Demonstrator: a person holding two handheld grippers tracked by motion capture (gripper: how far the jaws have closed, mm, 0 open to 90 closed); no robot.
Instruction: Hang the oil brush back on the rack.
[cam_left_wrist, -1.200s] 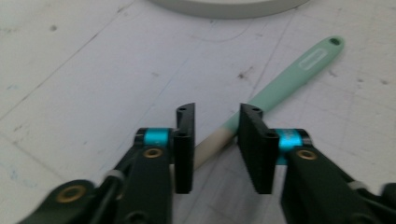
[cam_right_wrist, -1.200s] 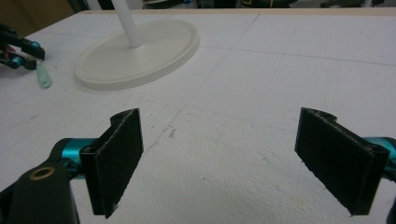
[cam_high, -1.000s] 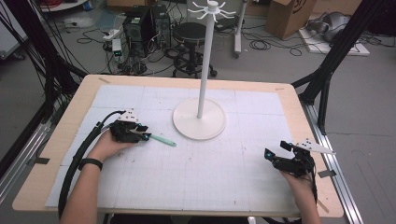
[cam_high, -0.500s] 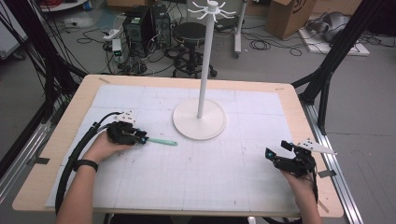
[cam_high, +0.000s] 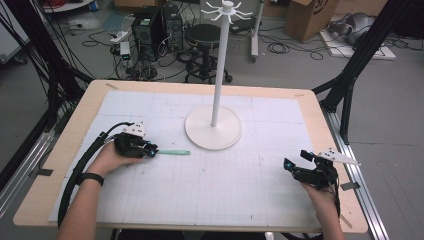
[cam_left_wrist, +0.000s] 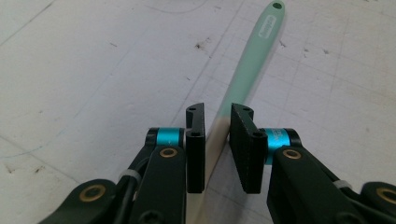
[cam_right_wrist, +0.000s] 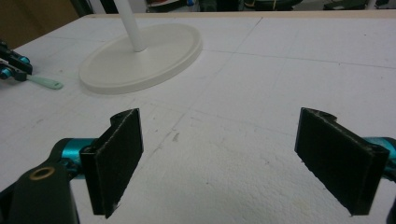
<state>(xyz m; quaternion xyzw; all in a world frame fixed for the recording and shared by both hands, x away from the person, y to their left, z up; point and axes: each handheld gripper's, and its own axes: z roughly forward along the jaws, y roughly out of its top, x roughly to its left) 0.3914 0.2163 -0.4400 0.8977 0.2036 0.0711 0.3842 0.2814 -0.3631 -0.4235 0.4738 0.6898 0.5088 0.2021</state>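
Left claw (cam_left_wrist: 217, 140) just narrowed around slim mint-and-cream utensil handle (cam_left_wrist: 247, 70), flat on table.

Only lettering seen: a small raised oval mark on the mint-green plastic handle of the flat utensil (cam_left_wrist: 254, 65), just below its hanging hole at the far end from the jaws. Characters too small and blurred to read. No other legible text.

One mint-green utensil (cam_high: 172, 152), one white stand (cam_high: 214, 127), and two tools on one table (cam_high: 60, 150).
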